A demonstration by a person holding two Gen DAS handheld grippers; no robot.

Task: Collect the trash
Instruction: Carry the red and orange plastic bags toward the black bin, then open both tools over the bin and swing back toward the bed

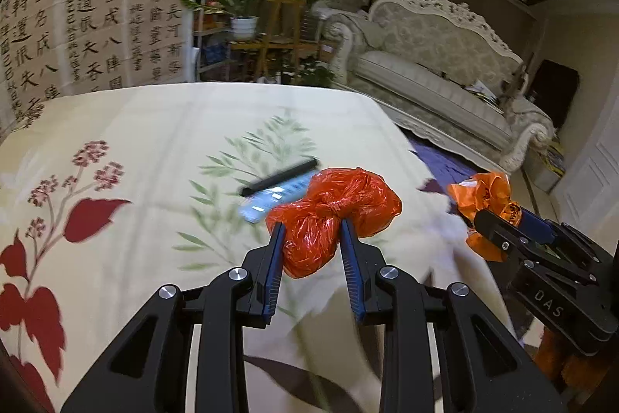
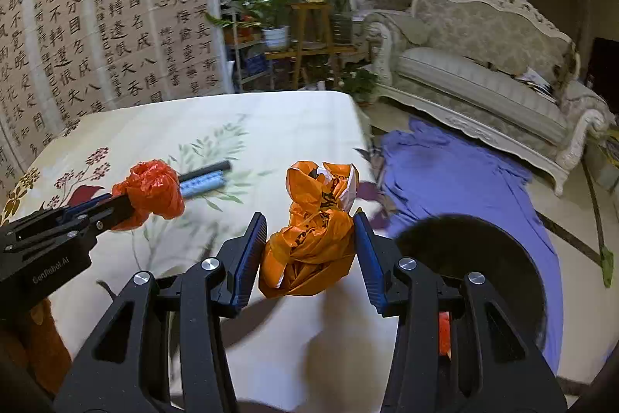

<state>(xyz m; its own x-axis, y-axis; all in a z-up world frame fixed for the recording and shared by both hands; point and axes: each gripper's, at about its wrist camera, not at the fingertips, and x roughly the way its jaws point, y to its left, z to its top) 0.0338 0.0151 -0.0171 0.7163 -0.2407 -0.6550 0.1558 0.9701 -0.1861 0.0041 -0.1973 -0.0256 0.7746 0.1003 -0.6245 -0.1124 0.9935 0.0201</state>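
1. While both hands carry a load, we read the step in hand as transport, not pickup.
2. We see the left gripper (image 1: 312, 223) closed to a narrow gap on a red knotted bag (image 1: 332, 215), gripped at the knot and held above the flowered tablecloth (image 1: 135, 126).
3. We see the right gripper (image 2: 309, 219) closed part way on a crumpled orange bag (image 2: 313, 242), with both pads pressing its sides; the bag hangs clear of the cloth near the table's right edge.
4. We note a black bin (image 2: 476, 258) low and to the right of the right gripper, with something red already inside.
5. We judge that the next move calls for bringing each bag over the bin mouth before the pads part, the orange bag first, since it is nearer.
6. We find a black bar (image 1: 280, 177) and a blue strip (image 1: 271, 198) lying on the cloth beyond the red bag; whether they are trash we cannot tell.
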